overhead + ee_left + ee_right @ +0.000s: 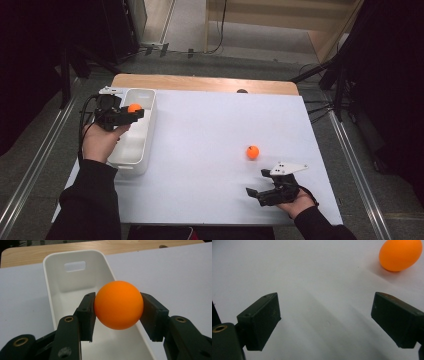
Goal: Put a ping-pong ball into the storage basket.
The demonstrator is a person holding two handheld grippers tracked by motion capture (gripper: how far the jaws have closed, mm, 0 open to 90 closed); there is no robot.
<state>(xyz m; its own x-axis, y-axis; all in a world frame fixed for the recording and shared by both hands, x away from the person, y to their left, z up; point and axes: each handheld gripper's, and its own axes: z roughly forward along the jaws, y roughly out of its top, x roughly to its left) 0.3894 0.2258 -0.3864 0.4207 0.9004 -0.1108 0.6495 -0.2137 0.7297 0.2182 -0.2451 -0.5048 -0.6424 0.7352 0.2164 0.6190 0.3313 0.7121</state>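
My left gripper (pixel 134 111) (pixel 117 312) is shut on an orange ball (pixel 134 107) (pixel 118 305), its black pads pressing both sides. It holds the ball above the white bin (pixel 136 131) (pixel 75 280) at the table's left. A second orange ball (pixel 252 152) (pixel 400 254) lies on the white table top, right of centre. My right gripper (pixel 256 184) (pixel 325 317) stands open near the front right edge, a short way in front of that ball, with nothing between its jaws.
The white sheet (pixel 210 150) covers most of the wooden table (pixel 200 82), whose bare strip shows at the far edge. Dark stands and cables surround the table on the floor. The bin has a handle slot (pixel 74 266) at its far end.
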